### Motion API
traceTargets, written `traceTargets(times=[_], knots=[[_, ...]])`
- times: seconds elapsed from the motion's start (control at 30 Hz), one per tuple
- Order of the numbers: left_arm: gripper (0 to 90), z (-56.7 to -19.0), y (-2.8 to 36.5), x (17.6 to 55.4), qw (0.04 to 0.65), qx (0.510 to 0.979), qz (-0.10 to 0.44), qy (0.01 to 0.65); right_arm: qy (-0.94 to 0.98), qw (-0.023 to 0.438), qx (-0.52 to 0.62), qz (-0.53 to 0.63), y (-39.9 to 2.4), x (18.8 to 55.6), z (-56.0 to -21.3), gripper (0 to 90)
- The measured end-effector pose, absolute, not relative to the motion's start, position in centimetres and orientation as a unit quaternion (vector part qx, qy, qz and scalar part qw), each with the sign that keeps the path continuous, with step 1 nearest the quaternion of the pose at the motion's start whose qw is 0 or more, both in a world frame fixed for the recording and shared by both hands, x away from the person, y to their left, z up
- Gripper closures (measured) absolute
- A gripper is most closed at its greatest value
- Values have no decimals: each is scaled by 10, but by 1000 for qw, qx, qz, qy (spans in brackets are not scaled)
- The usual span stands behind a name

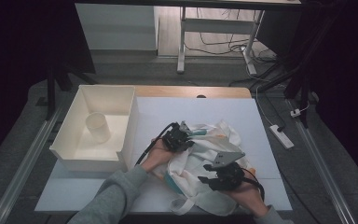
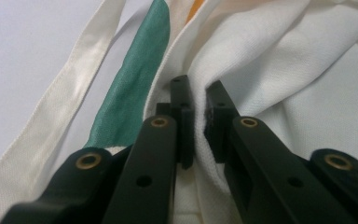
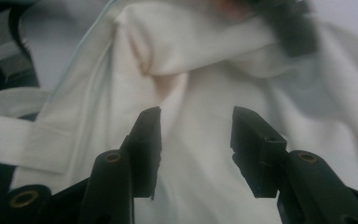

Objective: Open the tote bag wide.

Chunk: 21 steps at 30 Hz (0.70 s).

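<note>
White table [image 1: 261,121], dim room. Cloth bag [image 1: 200,158] lies crumpled mid-table between my hands. Left gripper [image 1: 182,135] clamped on fold at far edge. Right gripper [image 1: 214,179] spread, nothing held — loose cloth straight ahead, under its jaws, nearer me.

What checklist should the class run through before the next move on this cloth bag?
1. Left gripper clamped on a fold of the cloth bag: ok.
2. Right gripper open, nothing pinched between its jaws: ok.
3. Bag lying flat: not ok, it is crumpled.
4. Strap free of both grippers: ok.
5. Bag clear of the white bin: ok.
6. Cup upright in the bin: ok.
</note>
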<state>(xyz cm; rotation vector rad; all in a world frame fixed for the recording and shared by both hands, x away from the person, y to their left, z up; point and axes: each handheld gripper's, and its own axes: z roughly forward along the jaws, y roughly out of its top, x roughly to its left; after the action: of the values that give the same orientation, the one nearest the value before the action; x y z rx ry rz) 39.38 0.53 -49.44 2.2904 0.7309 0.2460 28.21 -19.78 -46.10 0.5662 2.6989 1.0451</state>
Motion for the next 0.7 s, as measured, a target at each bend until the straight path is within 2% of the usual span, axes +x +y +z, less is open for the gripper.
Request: traceTargets(times=[0.07, 0.17, 0.2, 0.27, 0.3, 0.7], knots=[[838, -494, 6, 394, 355, 886, 96, 282, 920, 82, 179, 338, -192, 280, -466, 524], [839, -494, 6, 393, 356, 886, 97, 282, 936, 75, 165, 302, -186, 276, -475, 585], [839, -494, 6, 393, 356, 886, 97, 282, 939, 68, 163, 296, -185, 275, -478, 648], [839, -493, 6, 393, 356, 886, 98, 282, 943, 55, 162, 285, -182, 275, -486, 830], [839, -494, 5, 393, 356, 885, 99, 282, 944, 55, 163, 283, -181, 274, -489, 873], [838, -485, 12, 402, 370, 877, 111, 287, 931, 79, 144, 325, -149, 266, -485, 891]])
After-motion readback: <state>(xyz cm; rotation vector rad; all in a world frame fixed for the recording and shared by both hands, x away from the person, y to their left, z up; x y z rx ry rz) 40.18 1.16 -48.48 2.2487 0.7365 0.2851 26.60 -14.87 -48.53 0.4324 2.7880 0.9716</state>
